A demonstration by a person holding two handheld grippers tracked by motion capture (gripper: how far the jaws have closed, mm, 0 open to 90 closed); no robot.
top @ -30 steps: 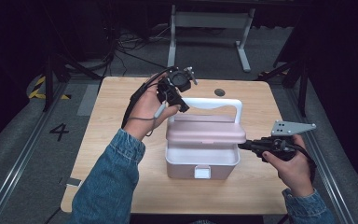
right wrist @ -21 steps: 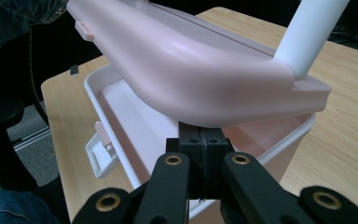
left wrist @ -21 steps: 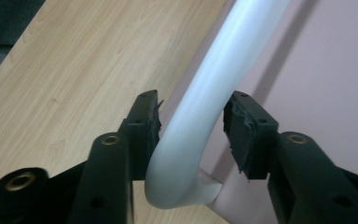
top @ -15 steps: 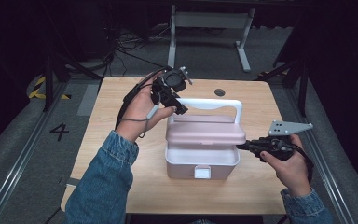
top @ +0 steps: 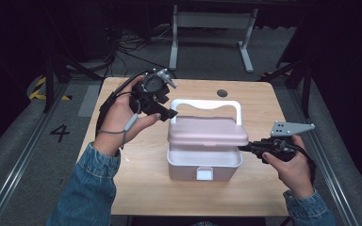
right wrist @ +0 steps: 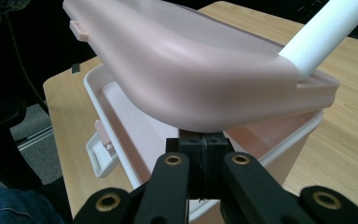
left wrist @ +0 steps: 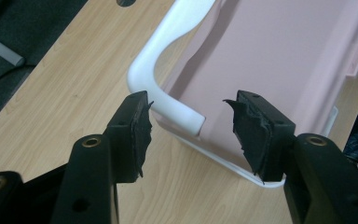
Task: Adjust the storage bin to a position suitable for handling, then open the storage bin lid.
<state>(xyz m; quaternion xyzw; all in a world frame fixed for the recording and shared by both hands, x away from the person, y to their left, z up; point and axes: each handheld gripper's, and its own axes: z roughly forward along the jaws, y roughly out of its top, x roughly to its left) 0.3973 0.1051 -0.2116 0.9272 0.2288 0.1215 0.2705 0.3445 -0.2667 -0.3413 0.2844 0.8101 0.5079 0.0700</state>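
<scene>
Under pink lid (right wrist: 191, 70), right gripper (right wrist: 204, 154) (closed) props it.

The left gripper (top: 162, 113), which a second ago sat shut on the white plastic carrying handle (top: 206, 104) of the pink-lidded white storage box (top: 204, 146), has just been opening its jaws and has let go. It has drawn back from the handle toward the desk's (top: 122, 197) far left corner and risen slightly, with the handle's corner now lying free between the parted pads.
</scene>
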